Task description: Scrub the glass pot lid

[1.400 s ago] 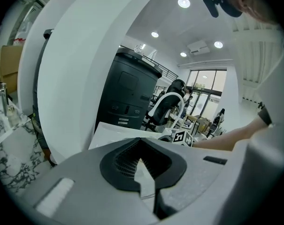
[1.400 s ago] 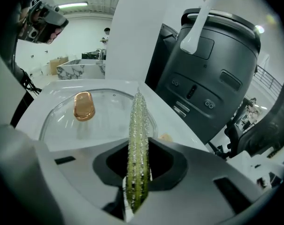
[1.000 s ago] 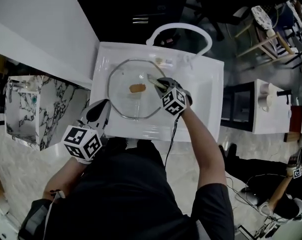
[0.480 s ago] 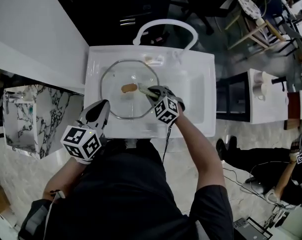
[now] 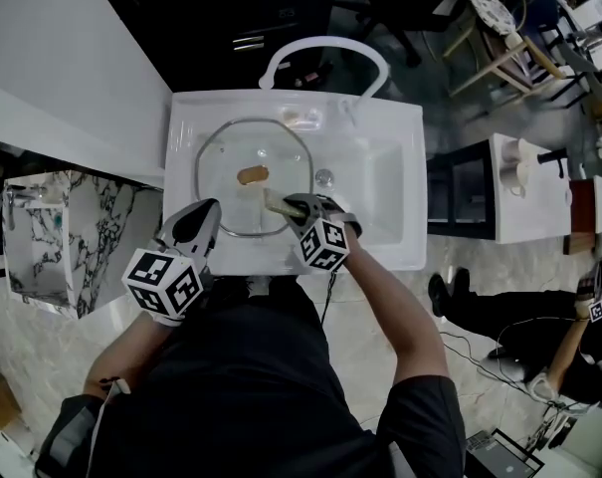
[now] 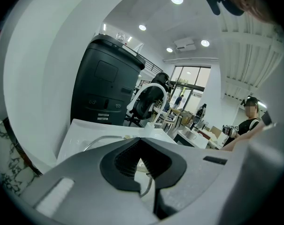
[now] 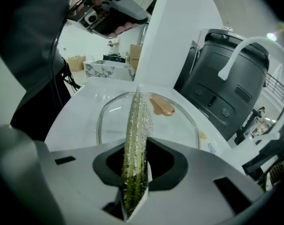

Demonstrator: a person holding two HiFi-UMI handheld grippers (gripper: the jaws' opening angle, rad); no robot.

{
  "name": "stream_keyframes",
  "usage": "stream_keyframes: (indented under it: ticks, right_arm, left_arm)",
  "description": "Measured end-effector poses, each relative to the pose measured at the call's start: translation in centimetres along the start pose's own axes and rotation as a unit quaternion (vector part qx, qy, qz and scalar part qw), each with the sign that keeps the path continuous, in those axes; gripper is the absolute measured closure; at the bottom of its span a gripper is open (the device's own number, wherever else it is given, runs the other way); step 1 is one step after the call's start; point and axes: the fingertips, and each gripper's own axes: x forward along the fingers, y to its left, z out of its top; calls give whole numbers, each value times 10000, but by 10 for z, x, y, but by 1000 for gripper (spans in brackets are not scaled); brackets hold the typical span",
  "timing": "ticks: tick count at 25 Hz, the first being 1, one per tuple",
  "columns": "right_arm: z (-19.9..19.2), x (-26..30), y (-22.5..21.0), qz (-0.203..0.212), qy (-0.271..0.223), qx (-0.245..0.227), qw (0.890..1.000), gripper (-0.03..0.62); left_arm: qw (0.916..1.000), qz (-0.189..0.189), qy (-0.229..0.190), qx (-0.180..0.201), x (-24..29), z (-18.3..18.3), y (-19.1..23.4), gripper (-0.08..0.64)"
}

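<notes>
Two tongs at the sink (image 5: 390, 229). The glass pot lid (image 5: 229, 152) lies flat in the basin's left half, knob side up. The brown knob (image 5: 252, 175) is oblong, with its long axis running roughly left-right in the head view.

Right tongs (image 5: 287, 205) are clamped on a scrub sponge (image 5: 273, 202). In the right gripper view the sponge (image 7: 137, 139) stands on edge between the jaws, glittery green face to the side. Its long axis runs straight out along the jaws, with the far tip pointing at the knob (image 7: 161, 105) over the glass. In the head view the sponge sits over the lid's near-right edge.

Left tongs (image 5: 203, 211) sit at the lid's near-left rim. In the left gripper view the jaws are closed to a narrow slit — the lid's metal rim (image 6: 149, 187) shows in that slit.

Pose: the right forearm is bare and angles from lower right up-left over the sink's front wall. The left arm comes in from lower left, wrist low over the bench edge. Both marker cubes face up.

The white faucet (image 5: 326, 52) arches over the back of the sink, and the drain (image 5: 323, 177) is just right of the lid.
</notes>
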Motion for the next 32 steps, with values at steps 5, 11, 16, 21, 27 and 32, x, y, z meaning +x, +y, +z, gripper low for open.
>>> stream_keyframes:
  ticks: [5, 11, 16, 21, 27, 32]
  right_arm:
    - [1, -5, 39, 448, -6, -411, 9981, 526]
    - [2, -6, 79, 1064, 42, -794, 9911, 526]
    - [18, -3, 74, 1117, 42, -1207, 9864, 526]
    - [57, 18, 12, 193, 112, -1629, 9864, 526]
    - [79, 44, -7, -349, 442, -2079, 9765, 526]
    - [77, 51, -3, -525, 440, -2087, 9756, 526]
  left_arm:
    - [10000, -19, 1, -6, 1, 0, -1, 560]
    - [10000, 17, -24, -32, 1, 0, -1, 560]
    - [9998, 136, -124, -91, -7, 3, 4, 560]
    - [9989, 351, -240, -205, -21, 2, 17, 560]
    - [9968, 607, -356, -367, -42, -1, 33, 560]
    - [9951, 781, -329, -502, -49, -8, 49, 560]
